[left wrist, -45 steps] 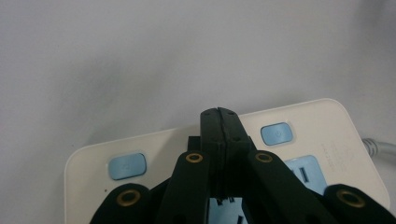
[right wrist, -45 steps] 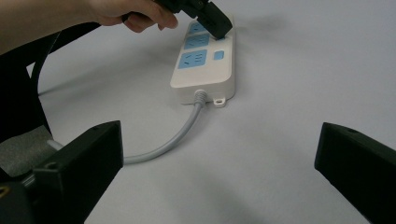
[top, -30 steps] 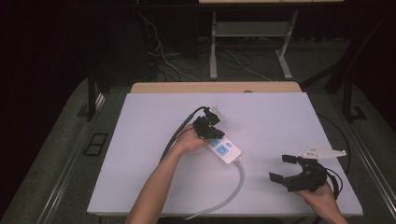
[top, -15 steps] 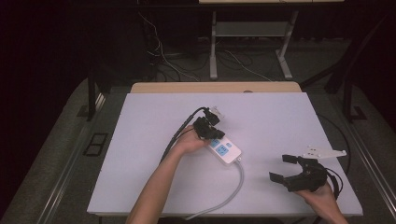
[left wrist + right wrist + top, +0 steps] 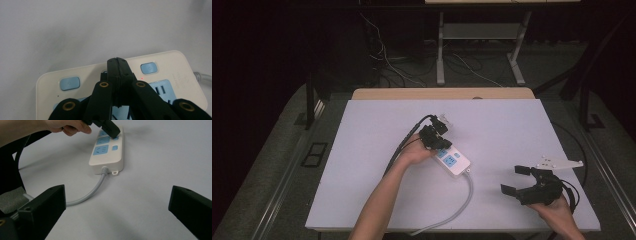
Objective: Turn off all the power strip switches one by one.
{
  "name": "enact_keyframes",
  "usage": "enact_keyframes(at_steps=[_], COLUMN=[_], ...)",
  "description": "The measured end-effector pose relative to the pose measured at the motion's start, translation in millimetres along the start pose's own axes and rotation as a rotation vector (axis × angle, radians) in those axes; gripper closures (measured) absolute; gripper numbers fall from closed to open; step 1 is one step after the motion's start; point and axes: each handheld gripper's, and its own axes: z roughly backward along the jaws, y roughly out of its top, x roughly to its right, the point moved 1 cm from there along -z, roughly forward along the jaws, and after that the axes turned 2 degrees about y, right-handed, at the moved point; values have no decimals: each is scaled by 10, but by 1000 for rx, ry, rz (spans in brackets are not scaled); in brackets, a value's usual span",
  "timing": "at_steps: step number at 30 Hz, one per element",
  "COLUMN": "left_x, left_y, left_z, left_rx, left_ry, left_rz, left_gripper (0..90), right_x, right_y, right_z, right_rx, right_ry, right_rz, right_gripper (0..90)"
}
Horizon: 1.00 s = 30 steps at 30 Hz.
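A white power strip with blue sockets lies near the middle of the bench, angled so its grey cord runs off toward the near edge. The left gripper is down on the far end of the strip, jaws pressed tight together with nothing between them, their joined tip resting on the strip's top between two small blue switches; a tiny red light shows just beside the tip. From where I stand it looks like the closed tip is being used as a poker on a switch in that row, though the tip hides what lies directly under it, so I can't say it is on a button. The right gripper waits well apart near the bench's near right corner, jaws wide apart and empty, aimed loosely at the strip's cord end. The risk I see is the strip skating: nothing pins it, so a slanted push from the left could slide or pivot it across the smooth bench instead of clicking anything. The narrow tip could also slip off a rounded button onto the casing, or into a socket opening.
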Motion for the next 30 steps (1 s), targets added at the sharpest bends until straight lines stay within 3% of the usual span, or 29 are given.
enact_keyframes(at_steps=[1, 4, 17, 30], left_x=[2, 6, 121, 263], left_y=[3, 9, 119, 158], left_z=[1, 15, 154, 176], left_rx=[-10, -21, 31, 42], left_ry=[18, 11, -7, -24], left_rz=[-7, -9, -36, -72], left_gripper=[896, 895, 895, 895], right_x=[1, 4, 14, 11], right_y=[0, -1, 0, 1], right_z=[2, 6, 13, 20], right_rx=[1, 2, 7, 8], right_ry=[-1, -2, -1, -1], right_rz=[0, -4, -8, -8], right_gripper=[10, 10, 10, 10])
